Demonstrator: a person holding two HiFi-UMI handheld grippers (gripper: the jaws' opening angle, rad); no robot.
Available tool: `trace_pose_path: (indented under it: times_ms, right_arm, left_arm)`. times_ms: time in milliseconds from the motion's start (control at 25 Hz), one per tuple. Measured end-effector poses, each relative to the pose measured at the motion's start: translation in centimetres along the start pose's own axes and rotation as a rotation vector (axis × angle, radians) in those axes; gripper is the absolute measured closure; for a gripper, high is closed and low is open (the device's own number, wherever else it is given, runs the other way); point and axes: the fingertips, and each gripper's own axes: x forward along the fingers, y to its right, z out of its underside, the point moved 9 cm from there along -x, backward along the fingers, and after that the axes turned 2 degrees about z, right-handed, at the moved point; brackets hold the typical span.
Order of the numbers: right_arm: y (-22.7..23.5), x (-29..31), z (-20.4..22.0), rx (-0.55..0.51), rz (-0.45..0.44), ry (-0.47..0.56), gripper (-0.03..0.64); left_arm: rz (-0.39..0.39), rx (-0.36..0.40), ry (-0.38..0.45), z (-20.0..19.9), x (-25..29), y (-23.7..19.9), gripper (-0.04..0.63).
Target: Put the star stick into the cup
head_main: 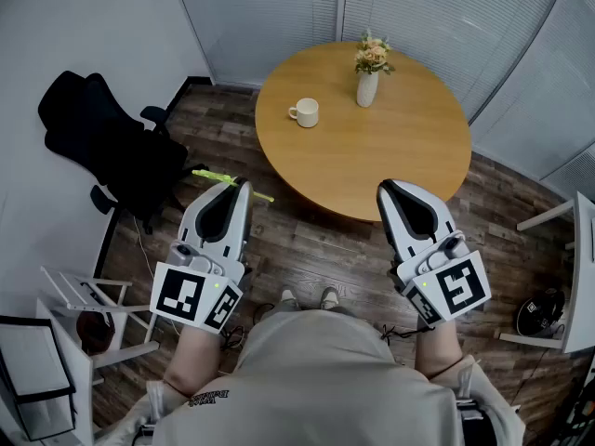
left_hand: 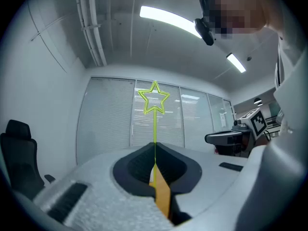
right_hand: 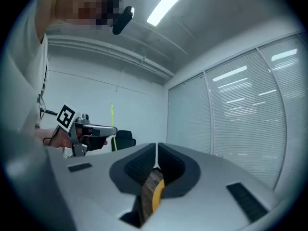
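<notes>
Left tool (head_main: 231, 186) is clamped on the star stick (left_hand: 154, 110), star end out past the tips. Right tool (head_main: 389, 190) has its jaws together, nothing in it. Both are near the body, short of the worktop (head_main: 400, 156). Cup (head_main: 305, 112) sits far-left on it, well apart from the stick. Step looks like carry. Next move probably: left tool over the cup mouth, tip the stick down, release.

Flower vase (head_main: 367, 87) on round table (head_main: 400, 151)
</notes>
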Motion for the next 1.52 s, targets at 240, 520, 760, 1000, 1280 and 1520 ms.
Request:
trace_pose_path:
  times_ms: [240, 520, 760, 1000, 1280, 1520]
  right_arm:
    - [0.4, -0.5, 0.1, 0.038, 0.017, 0.012, 0.58]
    - [1.1, -0.4, 0.6, 0.046, 0.0, 0.009, 0.581]
    - [1.7, -0.8, 1.1, 0.079, -0.022, 0.001, 0.58]
    - [3.1, -1.7, 1.9, 0.078, -0.029, -0.012, 0.58]
    - [4.1, -3.0, 2.6, 0.083, -0.039, -0.011, 0.58]
    - [5.0, -3.9, 3.2, 0.097, -0.049, -0.004, 0.581]
  left_arm:
    - [0.002, -0.001, -0.006, 0.0, -0.1, 0.6, 0.572]
    - [-0.007, 0.005, -0.021, 0.3, 0.6, 1.1, 0.572]
    - [-0.018, 0.015, -0.033, 0.8, 0.9, 2.1, 0.572]
    - [-0.029, 0.014, -0.039, 1.3, 1.9, 3.4, 0.572]
    - [-0.047, 0.025, -0.049, 1.5, 1.9, 5.3, 0.572]
    - [-0.051, 0.037, -0.054, 1.6, 2.2, 6.7, 0.572]
